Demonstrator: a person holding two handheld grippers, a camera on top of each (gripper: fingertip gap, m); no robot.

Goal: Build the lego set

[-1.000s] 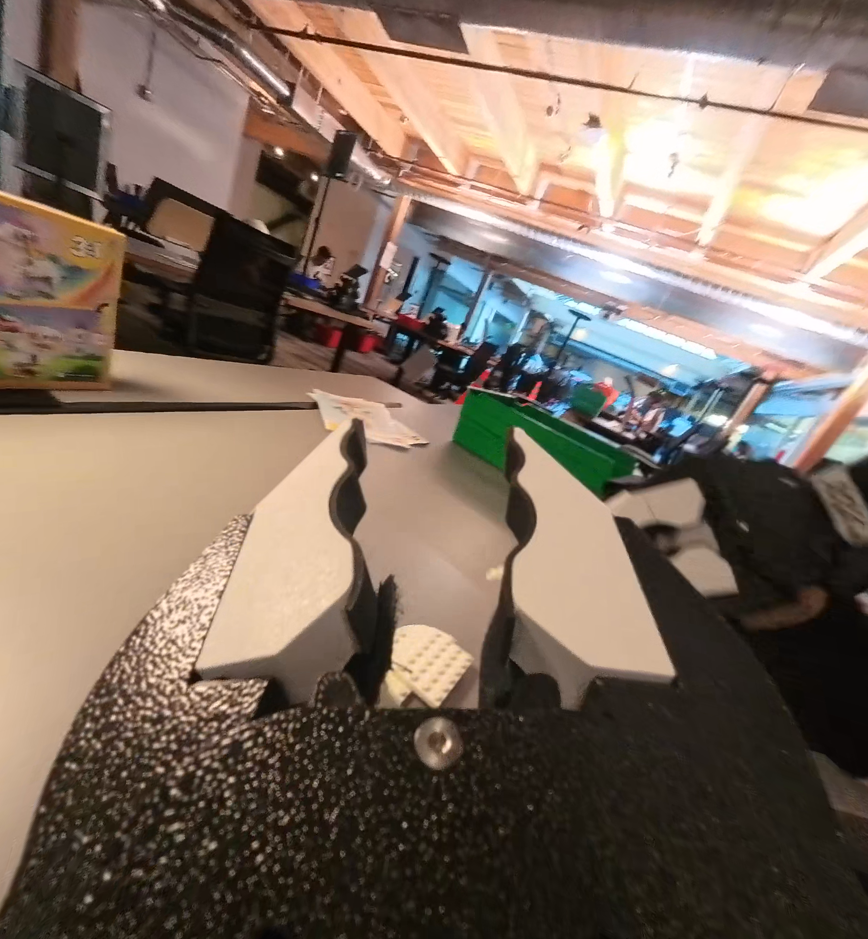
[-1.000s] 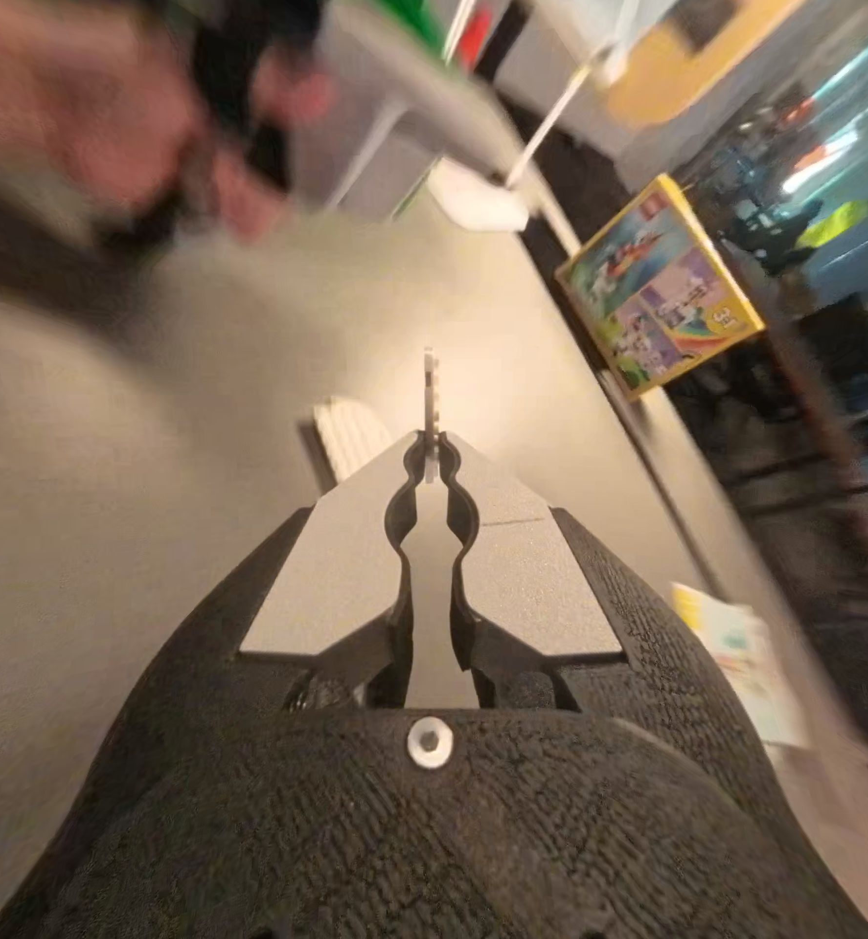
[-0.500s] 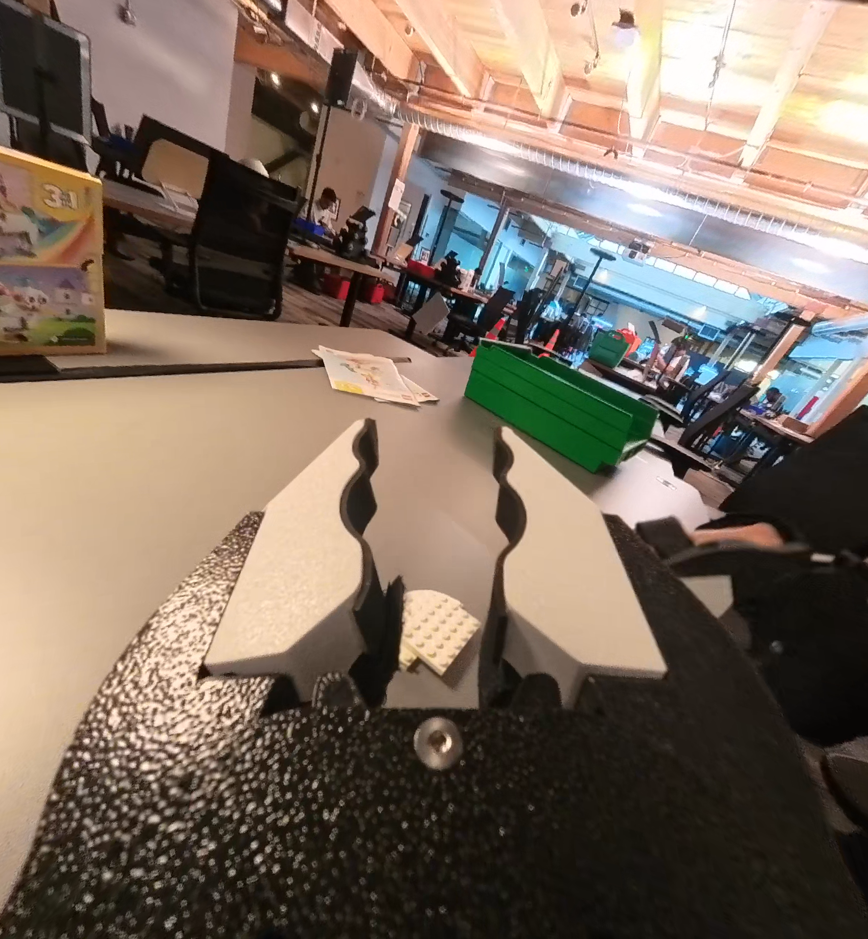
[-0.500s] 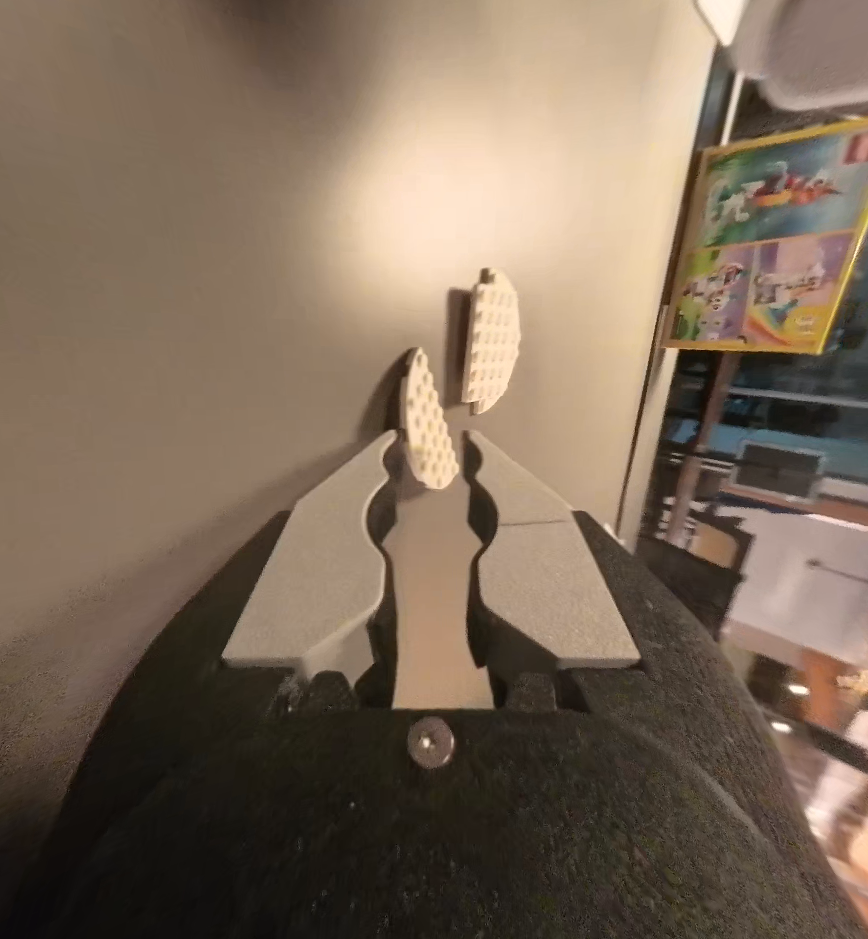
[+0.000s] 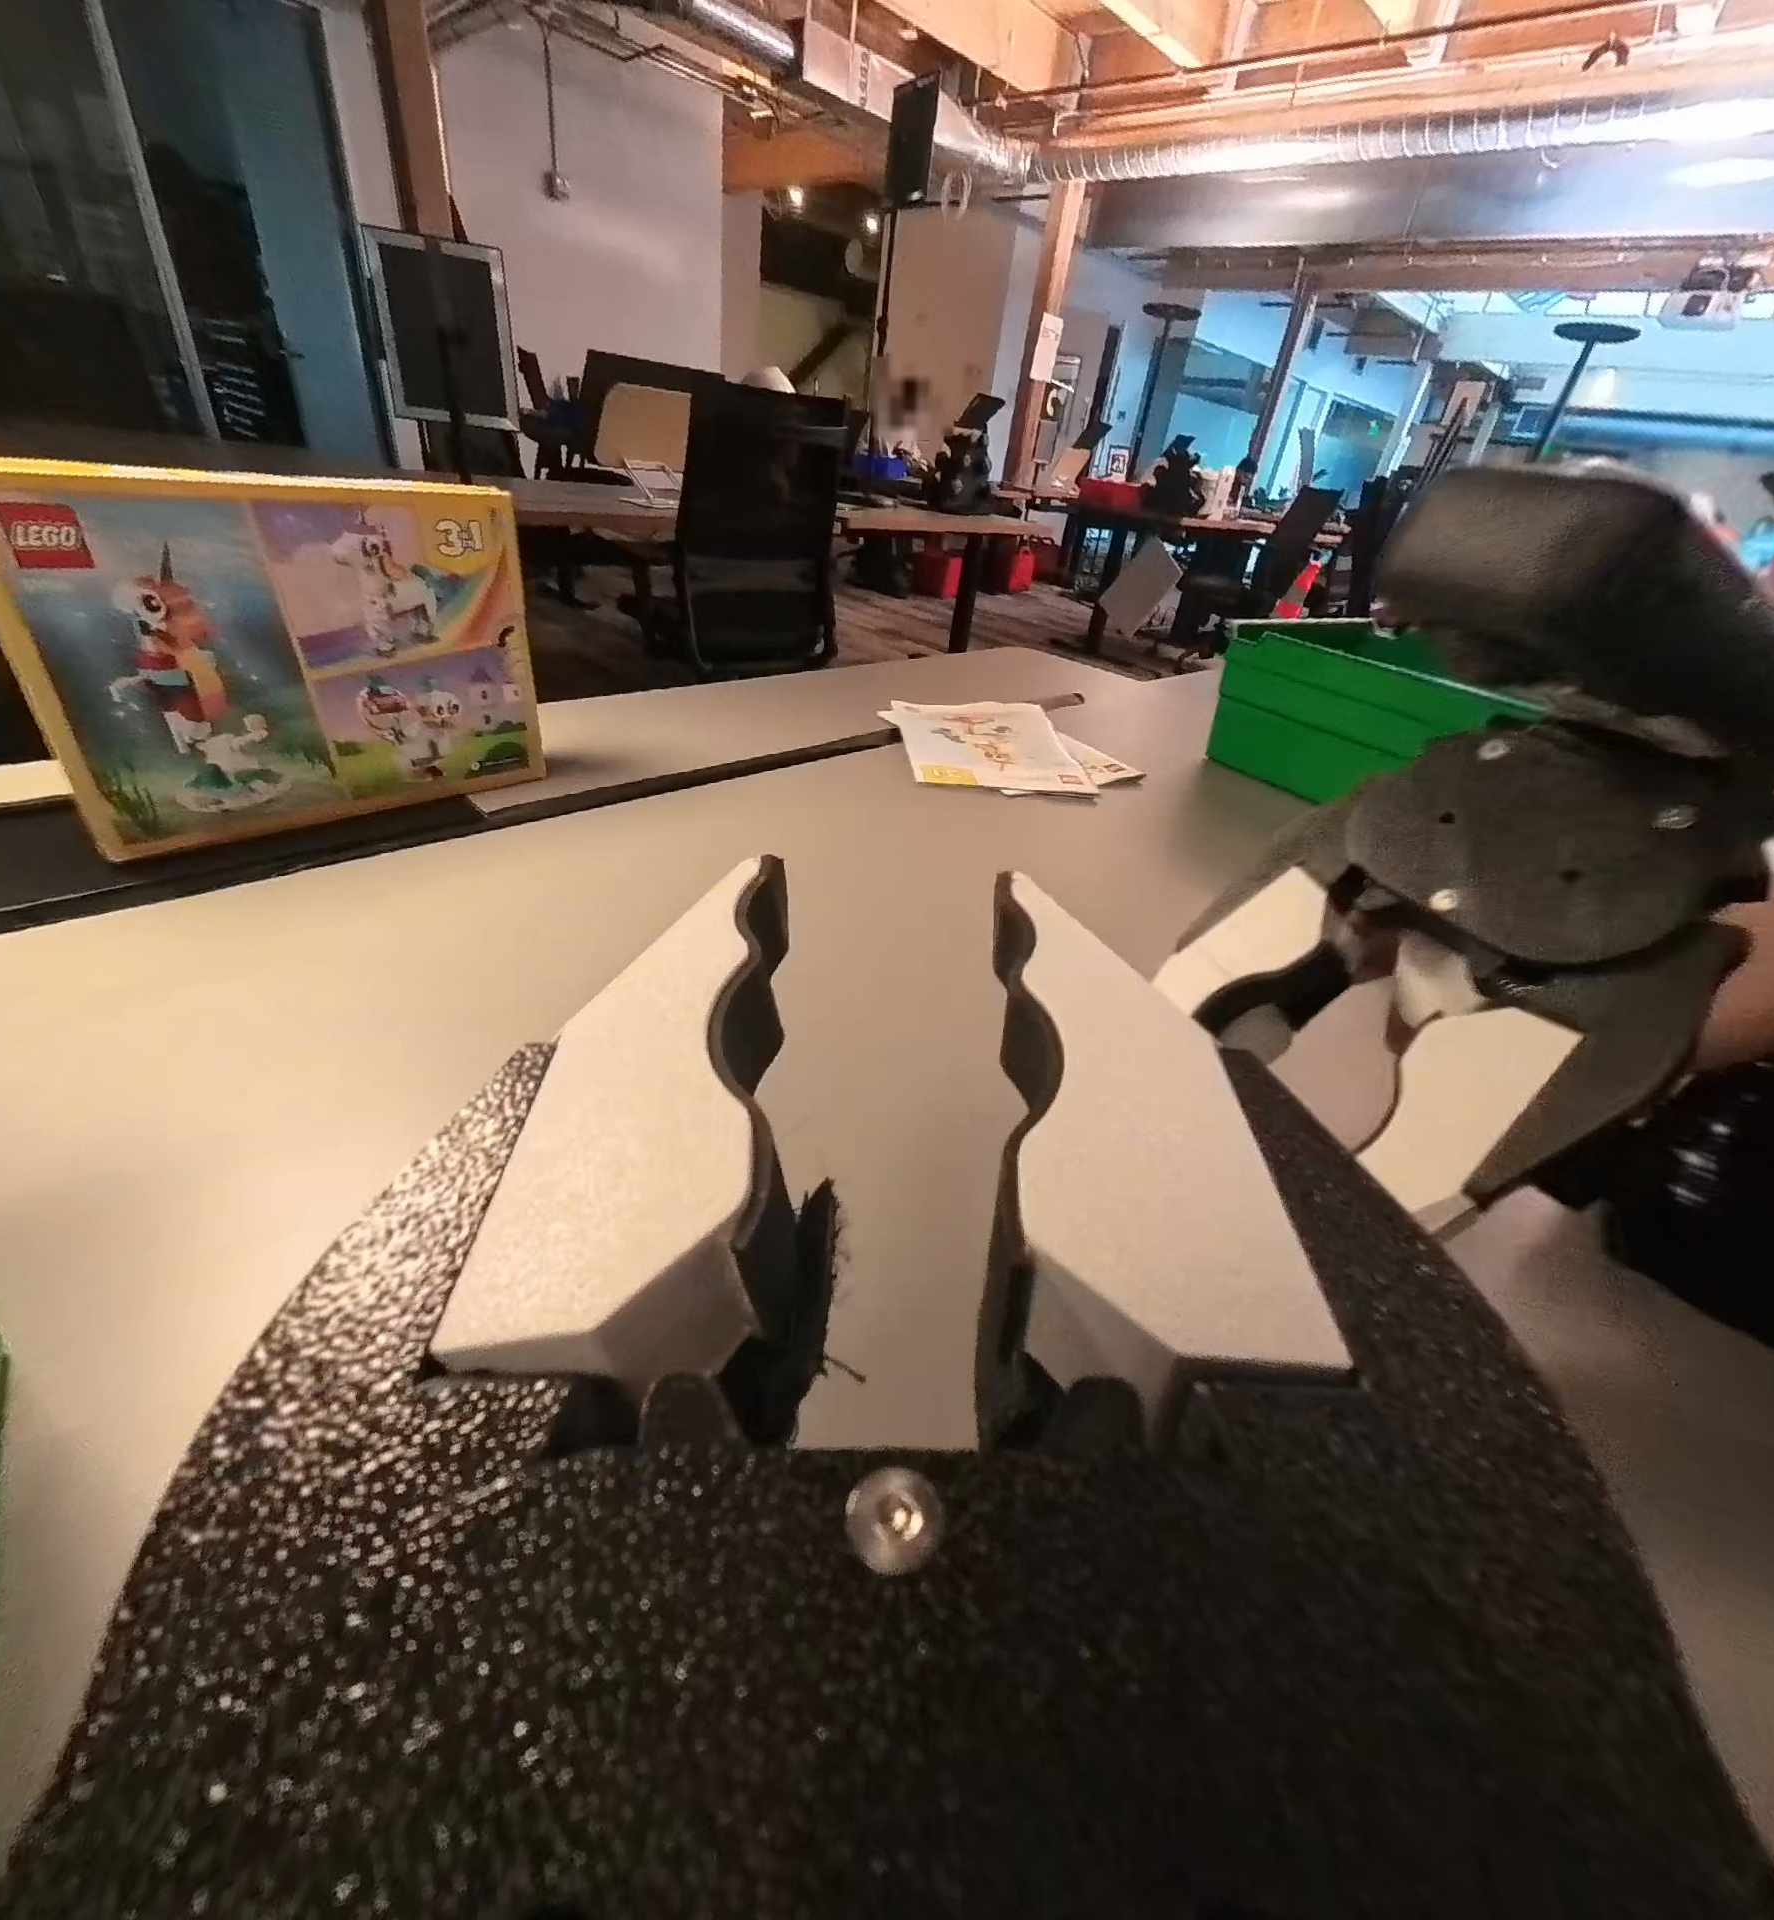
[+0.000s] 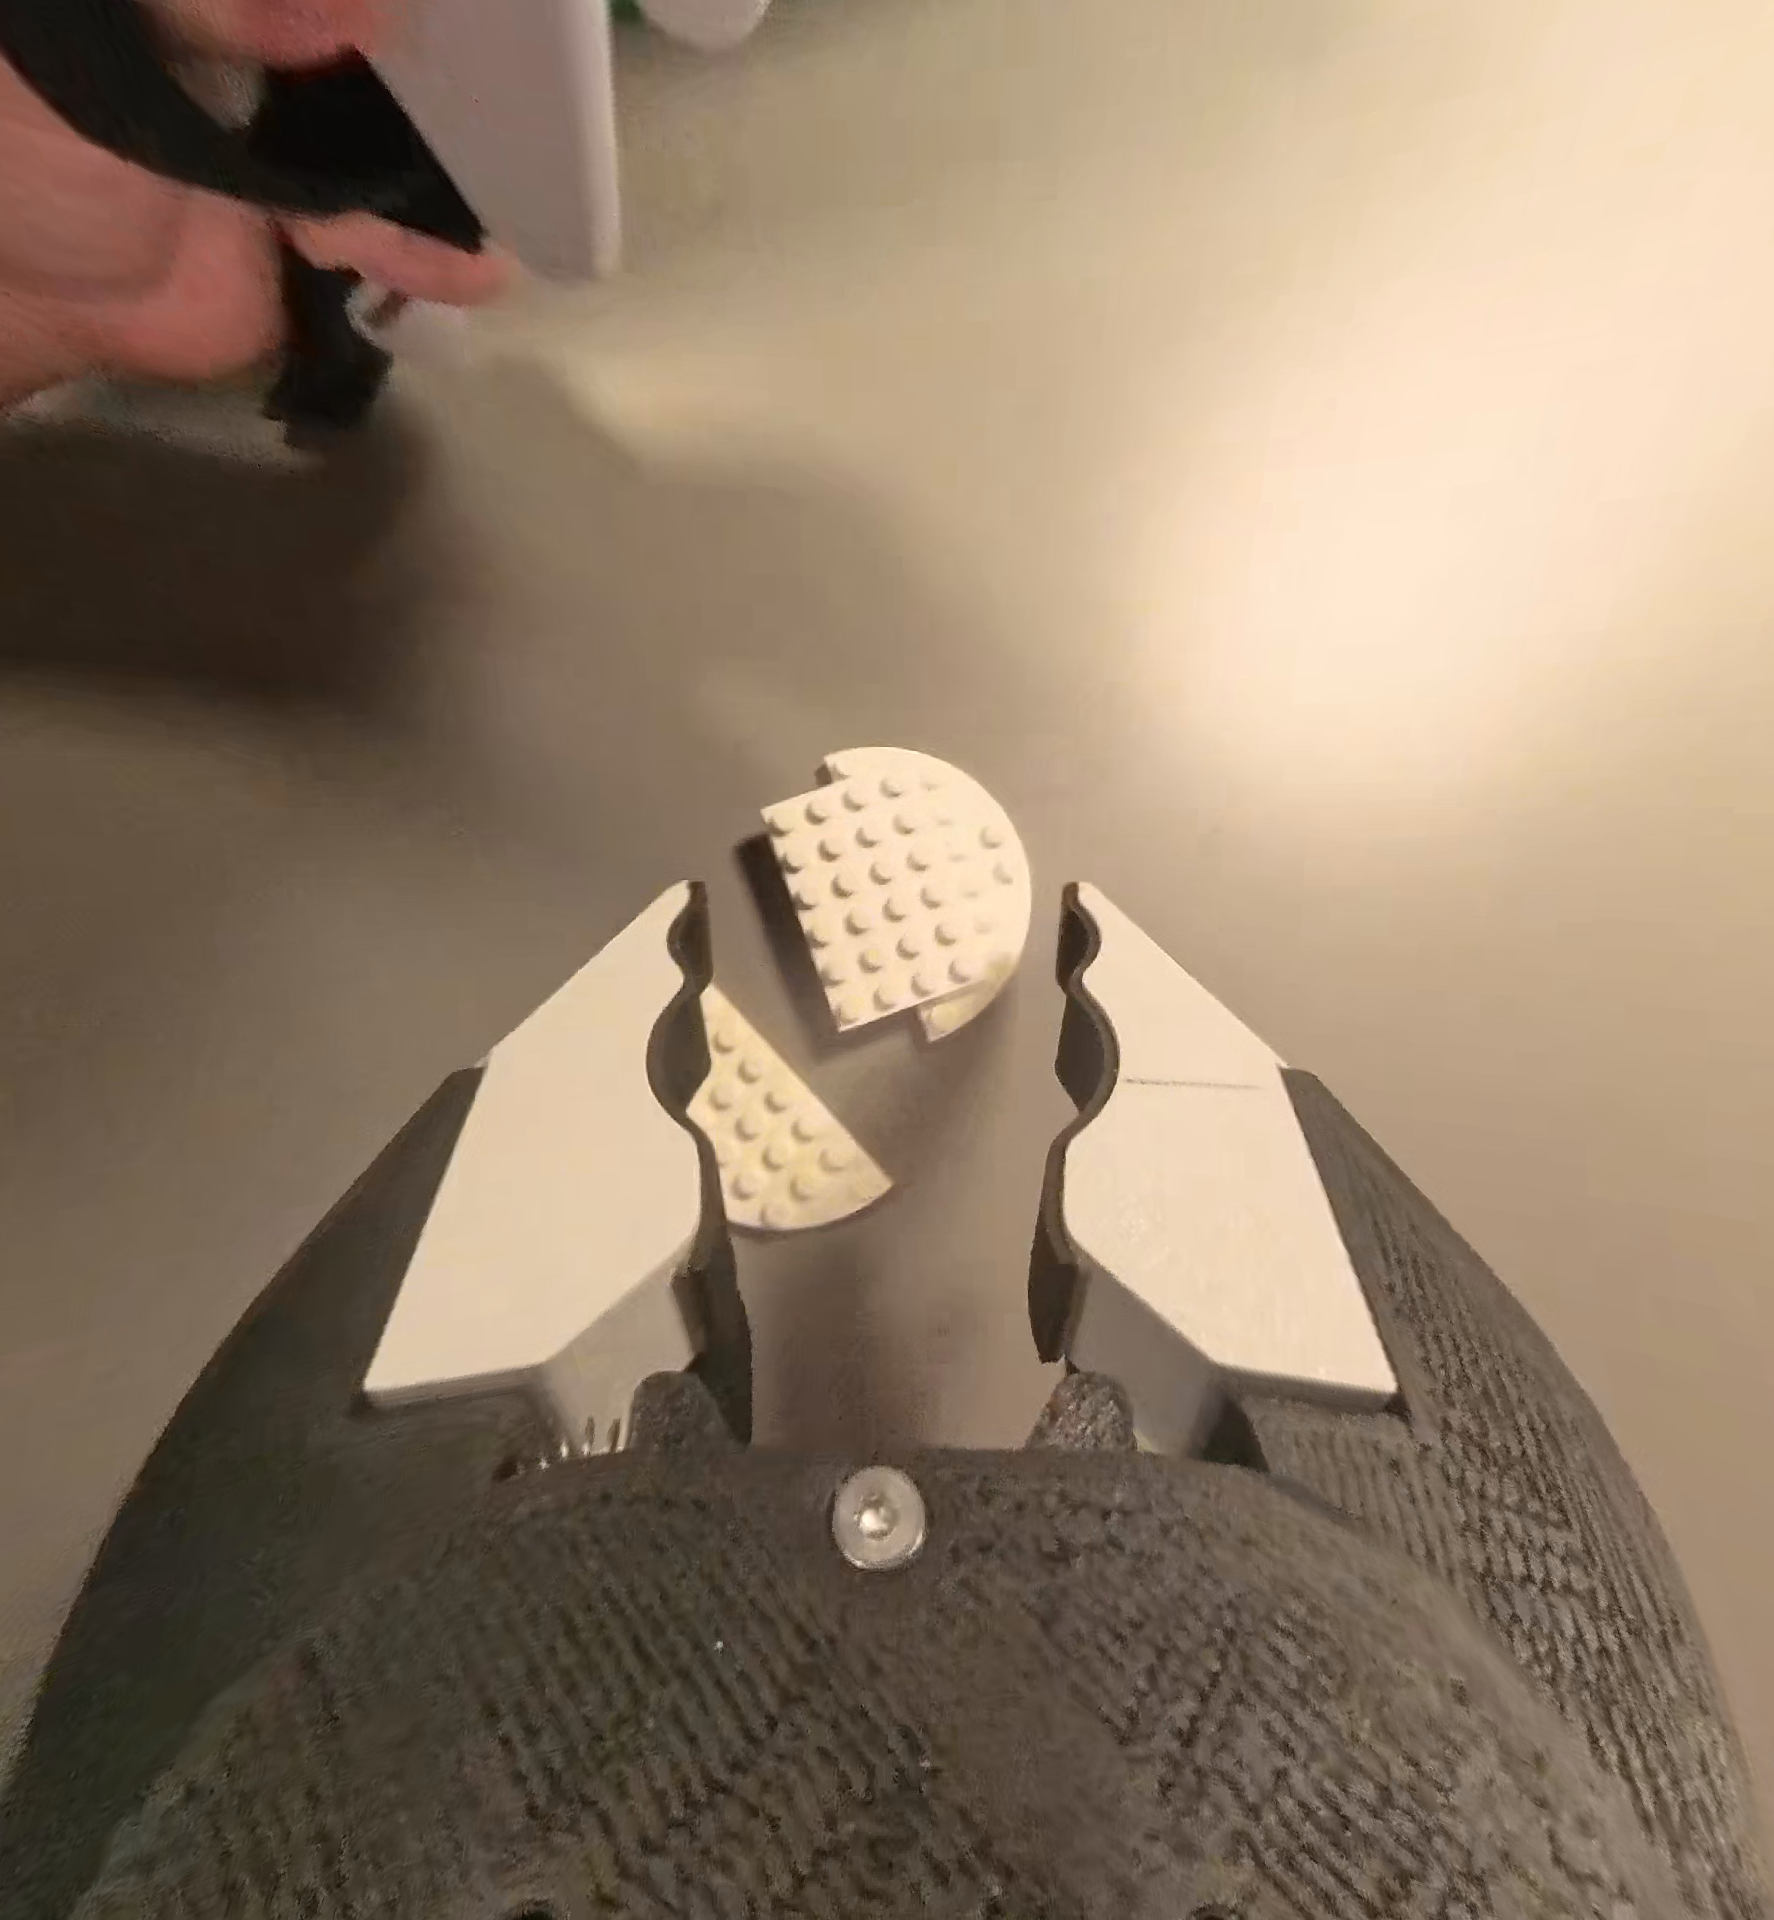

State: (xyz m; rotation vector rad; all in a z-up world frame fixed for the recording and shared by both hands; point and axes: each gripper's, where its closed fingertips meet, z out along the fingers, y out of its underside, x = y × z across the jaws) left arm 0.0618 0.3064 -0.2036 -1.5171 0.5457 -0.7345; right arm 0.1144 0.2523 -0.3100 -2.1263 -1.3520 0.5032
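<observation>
Two white studded half-round plates lie flat on the grey table (image 6: 1278, 520) beneath the right gripper (image 6: 878, 904). Right jaws spread wide, holding nothing. Upper plate (image 6: 888, 899) sits between the fingertips, straight edge toward the left finger, touching neither. Lower plate (image 6: 774, 1132) lies nearer the gripper body, partly hidden under the left finger; whether it touches that finger cannot be told. The plates sit just beside each other, corner to corner; contact is unclear. Upper left of the right wrist view: a blurred hand (image 6: 83, 239) holding the other gripper's black handle. Left gripper (image 5: 888, 899) is level over bare table, jaws apart and empty; frayed black padding shows at the base of its left finger. In the left wrist view the right gripper (image 5: 1309, 997) is to the right, tilted down toward the table. Beyond: lego box (image 5: 249, 655) upright at the far left, instruction leaflets (image 5: 997, 748) flat at centre, green bin (image 5: 1319, 727) at right.
</observation>
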